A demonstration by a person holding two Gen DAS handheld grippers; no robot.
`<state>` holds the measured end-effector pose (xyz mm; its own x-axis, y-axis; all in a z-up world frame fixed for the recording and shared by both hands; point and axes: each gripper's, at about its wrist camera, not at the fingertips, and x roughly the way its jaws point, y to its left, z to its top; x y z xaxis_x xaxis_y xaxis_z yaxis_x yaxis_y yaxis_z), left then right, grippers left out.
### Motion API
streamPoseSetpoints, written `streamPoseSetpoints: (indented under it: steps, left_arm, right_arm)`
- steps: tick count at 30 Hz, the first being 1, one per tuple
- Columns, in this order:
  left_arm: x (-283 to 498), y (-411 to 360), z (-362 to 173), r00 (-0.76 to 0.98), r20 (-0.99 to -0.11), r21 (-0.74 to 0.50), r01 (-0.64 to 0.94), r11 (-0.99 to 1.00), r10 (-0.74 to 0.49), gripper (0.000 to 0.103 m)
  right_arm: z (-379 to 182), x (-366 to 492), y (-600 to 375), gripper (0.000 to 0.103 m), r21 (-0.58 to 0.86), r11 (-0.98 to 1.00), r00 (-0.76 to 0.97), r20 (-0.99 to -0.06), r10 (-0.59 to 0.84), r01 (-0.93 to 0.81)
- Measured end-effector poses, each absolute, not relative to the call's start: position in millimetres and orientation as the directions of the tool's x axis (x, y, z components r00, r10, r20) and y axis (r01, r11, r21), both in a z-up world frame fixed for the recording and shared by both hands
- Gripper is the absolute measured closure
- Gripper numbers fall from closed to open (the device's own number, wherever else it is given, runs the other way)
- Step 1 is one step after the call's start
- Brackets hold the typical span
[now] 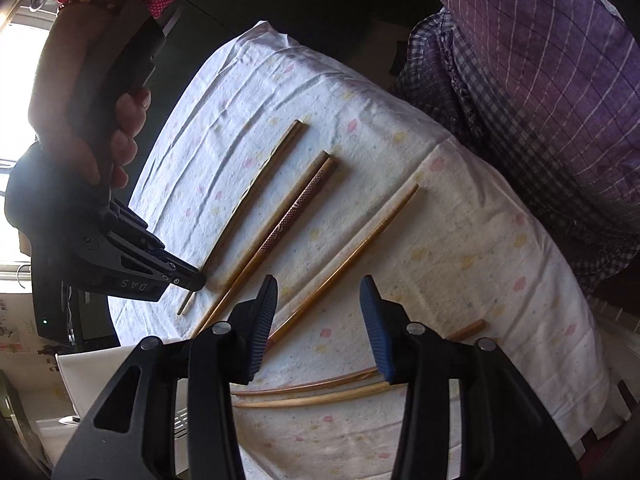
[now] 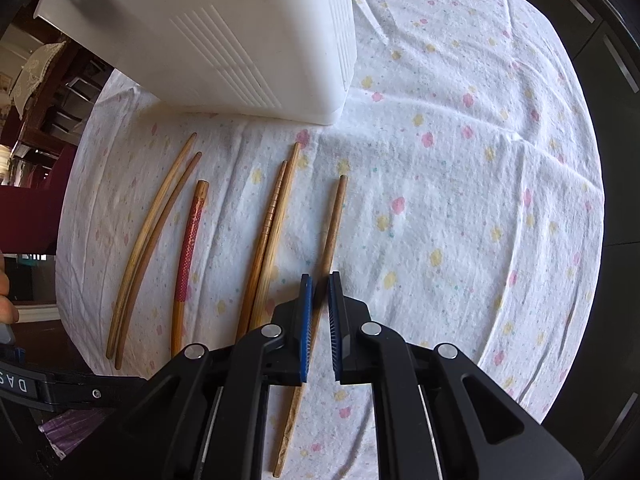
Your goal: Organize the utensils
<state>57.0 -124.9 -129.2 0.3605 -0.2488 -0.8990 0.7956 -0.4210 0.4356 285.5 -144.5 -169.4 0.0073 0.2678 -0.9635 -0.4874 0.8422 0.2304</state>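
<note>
Several wooden chopsticks lie on a flowered white cloth (image 2: 460, 160). My right gripper (image 2: 320, 300) points down and is shut on a plain brown chopstick (image 2: 337, 216), which runs between its blue pads. In the left wrist view the right gripper (image 1: 194, 278) sits at the near end of that chopstick (image 1: 260, 188). My left gripper (image 1: 320, 320) hangs open over the cloth with nothing gripped. The tip of another chopstick (image 1: 348, 256) lies just beside its left pad. A red-patterned chopstick (image 1: 296, 204) (image 2: 190, 248) lies among the plain ones.
A white plastic bin (image 2: 240, 40) stands on the cloth just beyond the chopstick tips. Two curved chopsticks (image 2: 156, 240) lie at the left near the table edge. A person in purple checked clothing (image 1: 540, 100) stands close by the table. A hand (image 1: 120, 140) holds the right gripper.
</note>
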Motion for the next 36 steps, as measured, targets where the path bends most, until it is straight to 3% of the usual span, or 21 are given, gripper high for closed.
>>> streamPoseSetpoints:
  steps: [5,15,21,26,29,31,32,36]
  left_arm:
    - [57,-130,-140,0.335,-0.92,0.392,0.818,-0.422,-0.204,0.086]
    - [56,-150,-152,0.276,-0.947,0.321,0.853,-0.412,-0.166,0.087]
    - [53,-154,-154,0.281,-0.952,0.307,0.853,-0.422,-0.125,0.091]
    - [61,-144,-134,0.282,-0.949,0.312,0.902,-0.299,-0.139,0.092]
    - [84,-139,-109,0.299,-0.942,0.309,0.95,-0.044,-0.149,0.08]
    - [107,-132,-97,0.253,-0.959,0.219,0.948,0.231,-0.126,0.053]
    - [118,-126,-92,0.225,-0.965,0.163,0.919,0.36,-0.137,0.048]
    - [147,-97,-93,0.088,-0.983,-0.064,0.665,0.744,-0.164,0.045]
  right_arm:
    - [-167,287,-154,0.094,0.213,0.845,0.015,-0.967,0.253,-0.49]
    - [-169,280,-134,0.084,0.192,0.838,-0.001,-0.975,0.223,-0.51]
    - [-172,280,-127,0.083,0.201,0.836,-0.01,-0.974,0.228,-0.511]
    - [-172,283,-136,0.083,0.216,0.831,-0.016,-0.97,0.243,-0.513]
    - [-171,284,-140,0.083,0.219,0.83,-0.015,-0.969,0.246,-0.514]
    - [-171,284,-141,0.083,0.22,0.829,-0.016,-0.969,0.247,-0.514]
    - [-171,284,-141,0.083,0.221,0.828,-0.017,-0.969,0.247,-0.515]
    - [-169,285,-142,0.083,0.218,0.825,-0.021,-0.97,0.243,-0.521]
